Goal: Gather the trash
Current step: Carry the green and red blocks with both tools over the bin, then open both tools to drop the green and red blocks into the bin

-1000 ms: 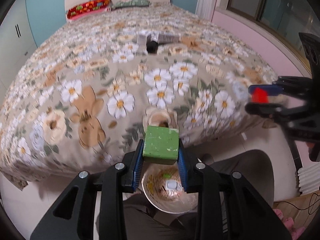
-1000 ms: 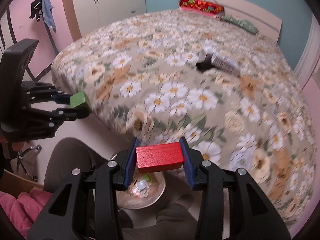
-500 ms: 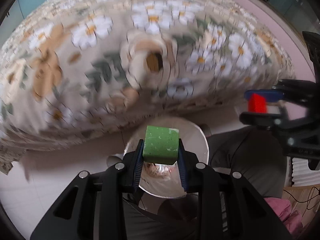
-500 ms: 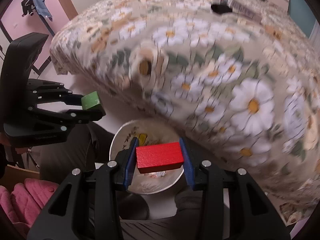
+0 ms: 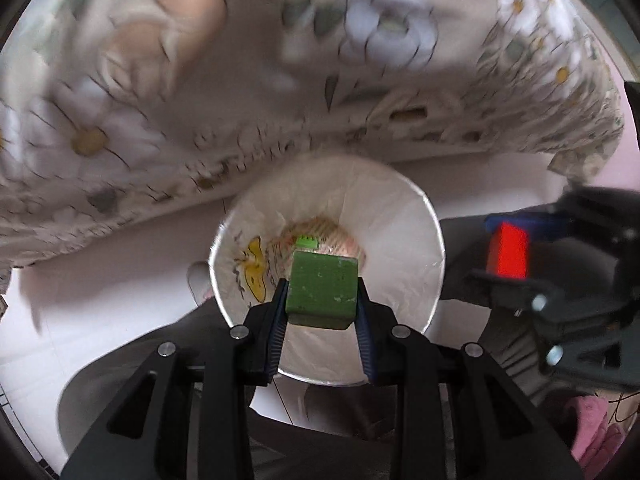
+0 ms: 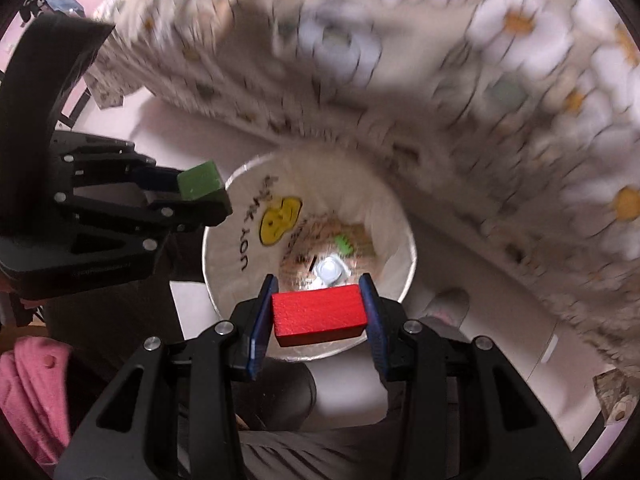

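Fingers pinching on both: left gripper (image 5: 322, 300) holds green block (image 5: 322, 292), right gripper (image 6: 319, 314) red block (image 6: 319, 316). Both have dropped from bed height to over lined bin (image 5: 400, 216), lower centre; release looks next.

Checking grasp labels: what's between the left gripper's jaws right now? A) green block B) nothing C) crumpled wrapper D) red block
A: the left gripper has its jaws clamped on the green block, above the white-lined bin; the red block sits in the right gripper.
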`<state>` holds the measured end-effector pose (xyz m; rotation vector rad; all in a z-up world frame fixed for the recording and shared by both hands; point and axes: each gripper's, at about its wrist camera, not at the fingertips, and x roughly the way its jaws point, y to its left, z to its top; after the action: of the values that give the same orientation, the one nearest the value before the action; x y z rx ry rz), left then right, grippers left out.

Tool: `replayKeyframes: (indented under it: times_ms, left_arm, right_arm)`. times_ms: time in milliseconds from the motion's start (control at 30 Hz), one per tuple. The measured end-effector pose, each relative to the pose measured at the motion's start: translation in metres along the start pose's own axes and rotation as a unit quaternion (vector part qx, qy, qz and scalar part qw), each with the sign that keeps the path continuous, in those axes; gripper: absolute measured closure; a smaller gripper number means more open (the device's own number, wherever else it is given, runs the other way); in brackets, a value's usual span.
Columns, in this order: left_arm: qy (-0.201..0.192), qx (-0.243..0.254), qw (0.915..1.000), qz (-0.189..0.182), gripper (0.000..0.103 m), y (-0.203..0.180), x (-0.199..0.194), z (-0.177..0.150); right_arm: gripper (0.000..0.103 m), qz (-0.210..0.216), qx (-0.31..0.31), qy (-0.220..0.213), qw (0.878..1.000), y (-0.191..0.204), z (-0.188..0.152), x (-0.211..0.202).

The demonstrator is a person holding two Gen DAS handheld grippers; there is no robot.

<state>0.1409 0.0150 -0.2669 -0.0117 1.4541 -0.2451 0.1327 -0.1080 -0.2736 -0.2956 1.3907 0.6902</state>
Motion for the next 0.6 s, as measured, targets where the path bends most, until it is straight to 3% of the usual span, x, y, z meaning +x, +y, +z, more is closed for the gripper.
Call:
replayKeyframes:
  times_ms: [333,600]
  left_arm:
    - [0.053,-0.007,0.9985,0.005,0.069,-0.001,0.054,-0.001]
    - [0.085,-0.021,0.9962,0.007,0.069,0.003,0.083,0.0]
  right_arm:
    - [0.06,-0.003,0.0,0.059,0.998,0.002,-0.013,0.058]
    - [0.06,-0.011,-0.003,0.091,0.996,-0.002,-0.016,0.075]
